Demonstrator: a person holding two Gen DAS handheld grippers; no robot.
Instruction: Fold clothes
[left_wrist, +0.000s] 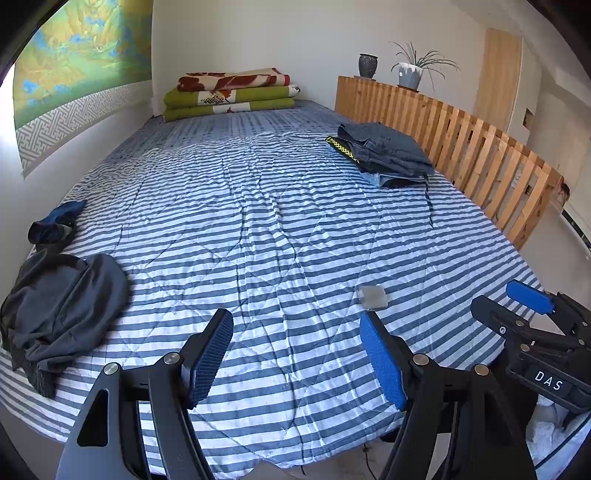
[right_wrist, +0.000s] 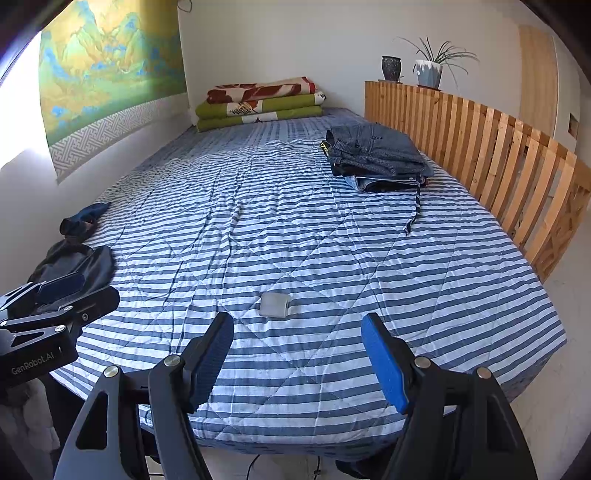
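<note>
A crumpled dark grey garment (left_wrist: 62, 299) lies in a loose heap at the near left edge of the bed, unfolded. Just beyond it, nearer the wall, sits a smaller bunched dark blue piece of clothing (left_wrist: 55, 223), also unfolded. Those two look like what is left to do.

Well apart, on the far right side of the bed beside the wooden slatted rail (left_wrist: 461, 147), rests a neat stack of folded clothes (left_wrist: 384, 155): dark grey-blue trousers on top, lighter denim beneath, a black piece with a yellow pattern poking out at the left, and a dark cord trailing off toward the near side. Judging by that stack, a good part of the folding is already done.

The left tongs (left_wrist: 297, 360) stand wide with nothing between their blue pads, hovering over the near end of the blue-and-white striped quilt (left_wrist: 280, 229). The right tongs (right_wrist: 297, 360) are likewise wide and empty, close beside the left. A small grey rectangular object (right_wrist: 273, 304) lies on the quilt just ahead of them.

At the far end are folded green and red-patterned blankets (left_wrist: 231, 94).
</note>
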